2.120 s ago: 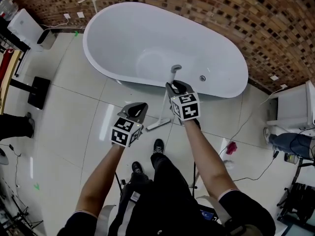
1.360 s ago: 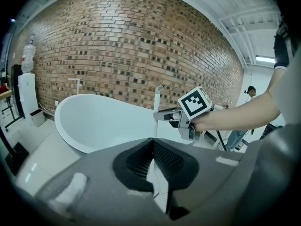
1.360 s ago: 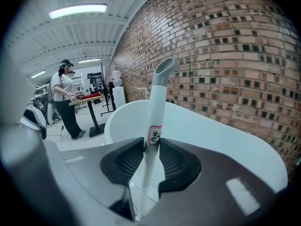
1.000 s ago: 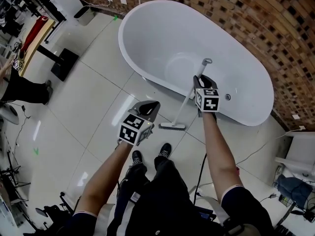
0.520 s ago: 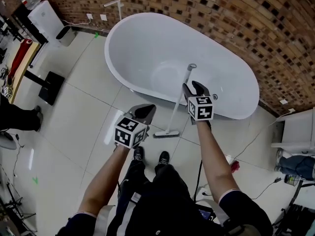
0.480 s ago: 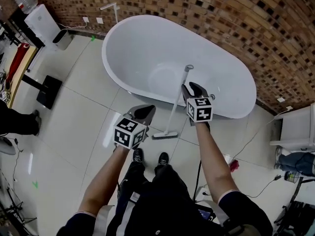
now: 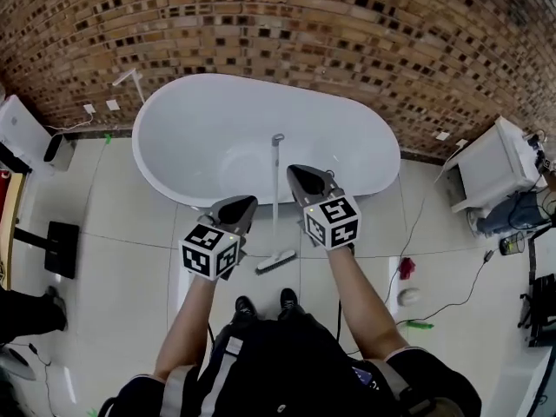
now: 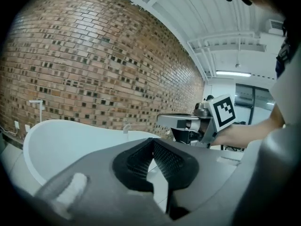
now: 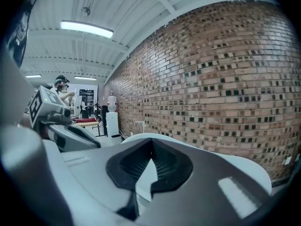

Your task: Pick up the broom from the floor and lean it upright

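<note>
Both grippers have come up and back from the bathtub (image 7: 217, 115) since the earlier frames, when the right one stood close against the upper handle at the tub's near rim. Now the right gripper (image 7: 294, 170) is off the handle, with its jaws brought together on nothing; its own view shows the pads meeting at the tip and only the tub and brick wall (image 9: 225, 69) beyond. The left gripper (image 7: 246, 201) is likewise closed and empty, and hangs in front of the tub's near side.

Between the two grippers stands the broom (image 7: 275, 198). Its head rests on the tiled floor (image 7: 104, 198) just in front of the tub. Its handle rises steeply, and its top shows over the tub's basin. It appears to lean against the near rim, though the exact contact point is hard to make out from above. Neither gripper touches it.

As I judge it, the lifting and leaning are done and this is the let-go and withdrawal. What remains calls for little: keep both grippers clear of the handle while backing away from the tub, and watch that the head does not slide on the glossy tile. If it slips, the handle would need gripping again near its top and resetting against the rim.
</note>
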`<state>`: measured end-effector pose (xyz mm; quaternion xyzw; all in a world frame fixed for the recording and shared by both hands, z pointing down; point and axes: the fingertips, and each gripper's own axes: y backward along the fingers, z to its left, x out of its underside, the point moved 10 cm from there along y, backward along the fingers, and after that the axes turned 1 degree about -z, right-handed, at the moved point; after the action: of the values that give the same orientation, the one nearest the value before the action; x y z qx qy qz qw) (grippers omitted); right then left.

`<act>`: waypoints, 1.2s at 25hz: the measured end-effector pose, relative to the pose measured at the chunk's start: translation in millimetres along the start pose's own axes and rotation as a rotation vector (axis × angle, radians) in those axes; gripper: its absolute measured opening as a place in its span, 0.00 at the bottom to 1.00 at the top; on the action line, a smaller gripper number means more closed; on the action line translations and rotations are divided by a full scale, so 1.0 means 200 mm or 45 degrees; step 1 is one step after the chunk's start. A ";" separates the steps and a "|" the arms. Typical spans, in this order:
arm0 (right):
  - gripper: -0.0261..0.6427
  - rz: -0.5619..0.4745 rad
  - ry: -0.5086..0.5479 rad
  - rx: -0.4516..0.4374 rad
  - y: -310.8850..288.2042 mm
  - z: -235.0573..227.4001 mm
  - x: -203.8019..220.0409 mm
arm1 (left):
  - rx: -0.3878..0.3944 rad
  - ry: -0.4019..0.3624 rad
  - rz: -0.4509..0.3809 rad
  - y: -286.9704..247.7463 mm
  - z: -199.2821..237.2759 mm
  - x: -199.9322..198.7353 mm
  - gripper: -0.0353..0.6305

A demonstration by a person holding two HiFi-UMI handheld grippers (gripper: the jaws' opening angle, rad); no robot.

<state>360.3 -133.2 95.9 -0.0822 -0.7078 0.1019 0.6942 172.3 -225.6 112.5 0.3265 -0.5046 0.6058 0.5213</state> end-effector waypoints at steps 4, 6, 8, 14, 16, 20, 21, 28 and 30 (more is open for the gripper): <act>0.05 -0.043 -0.040 -0.025 0.13 0.08 -0.06 | 0.062 -0.012 -0.005 -0.01 -0.07 -0.08 0.06; 0.05 -0.072 -0.061 -0.040 0.19 0.09 -0.09 | 0.080 -0.025 -0.021 -0.01 -0.11 -0.12 0.06; 0.05 -0.099 -0.070 -0.051 0.24 0.10 -0.13 | 0.085 -0.044 -0.043 -0.01 -0.13 -0.17 0.06; 0.04 -0.141 -0.085 -0.075 0.33 0.12 -0.17 | 0.082 -0.105 -0.072 0.01 -0.18 -0.23 0.06; 0.04 -0.143 -0.087 -0.075 0.35 0.13 -0.18 | 0.077 -0.115 -0.084 0.02 -0.19 -0.25 0.06; 0.04 -0.148 -0.098 -0.088 0.37 0.13 -0.19 | 0.066 -0.118 -0.092 0.03 -0.20 -0.27 0.06; 0.04 -0.149 -0.099 -0.093 0.37 0.12 -0.19 | 0.064 -0.118 -0.091 0.03 -0.21 -0.27 0.06; 0.04 -0.157 -0.088 -0.117 0.39 0.11 -0.21 | 0.058 -0.116 -0.093 0.02 -0.24 -0.28 0.06; 0.05 -0.154 -0.083 -0.116 0.39 0.10 -0.21 | 0.060 -0.112 -0.093 0.01 -0.25 -0.28 0.06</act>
<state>338.5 -68.9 33.8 -0.0675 -0.7377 0.0302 0.6711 190.0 -194.5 47.2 0.3834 -0.5002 0.5831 0.5125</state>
